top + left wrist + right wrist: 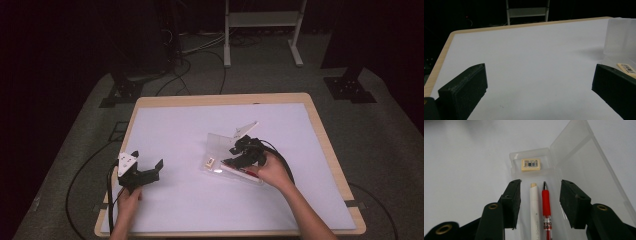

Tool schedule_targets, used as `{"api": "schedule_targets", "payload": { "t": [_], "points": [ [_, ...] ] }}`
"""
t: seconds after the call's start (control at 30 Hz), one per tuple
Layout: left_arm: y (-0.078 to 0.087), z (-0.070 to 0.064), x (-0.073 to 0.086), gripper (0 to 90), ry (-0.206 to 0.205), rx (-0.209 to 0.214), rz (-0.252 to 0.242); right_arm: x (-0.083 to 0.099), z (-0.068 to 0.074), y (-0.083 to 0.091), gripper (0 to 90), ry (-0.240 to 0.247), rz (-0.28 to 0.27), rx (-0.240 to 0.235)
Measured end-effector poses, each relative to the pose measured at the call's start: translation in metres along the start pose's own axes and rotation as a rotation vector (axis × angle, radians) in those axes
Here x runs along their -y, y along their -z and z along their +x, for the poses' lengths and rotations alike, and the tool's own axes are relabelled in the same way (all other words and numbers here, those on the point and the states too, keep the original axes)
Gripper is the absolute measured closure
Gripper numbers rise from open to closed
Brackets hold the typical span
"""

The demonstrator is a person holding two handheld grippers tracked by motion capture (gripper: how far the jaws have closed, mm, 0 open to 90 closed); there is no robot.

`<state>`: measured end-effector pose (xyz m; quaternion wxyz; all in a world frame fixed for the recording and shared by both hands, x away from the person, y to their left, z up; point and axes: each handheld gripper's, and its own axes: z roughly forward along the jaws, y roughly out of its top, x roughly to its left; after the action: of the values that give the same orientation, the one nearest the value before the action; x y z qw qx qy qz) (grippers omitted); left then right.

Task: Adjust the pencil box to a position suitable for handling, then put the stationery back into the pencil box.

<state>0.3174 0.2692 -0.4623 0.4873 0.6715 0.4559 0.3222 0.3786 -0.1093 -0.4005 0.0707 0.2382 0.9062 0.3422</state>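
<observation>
Clear plastic case (564, 170) lies lid-up, holding your eraser (530, 165), white pen (534, 207) and red pen (546, 207); your right gripper (540, 200) and left gripper (536, 85) gape empty

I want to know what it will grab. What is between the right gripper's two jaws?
In the right gripper view, a white pen and a red pen lie side by side between the open jaws of the right gripper, inside the clear case.

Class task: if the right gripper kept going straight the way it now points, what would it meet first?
Probably the eraser at the far end of the clear case; the right gripper straddles the white pen and red pen, though depth is unclear.
</observation>
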Motion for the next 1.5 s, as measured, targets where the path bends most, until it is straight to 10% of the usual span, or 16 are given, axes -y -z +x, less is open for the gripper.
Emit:
{"api": "schedule_targets", "payload": {
  "t": [1.5],
  "points": [
    [0.0,0.0,0.0,0.0,0.001,-0.006,0.002,0.063,-0.019,0.062,49.4,-0.074,-0.036,0.067]
  ]
}}
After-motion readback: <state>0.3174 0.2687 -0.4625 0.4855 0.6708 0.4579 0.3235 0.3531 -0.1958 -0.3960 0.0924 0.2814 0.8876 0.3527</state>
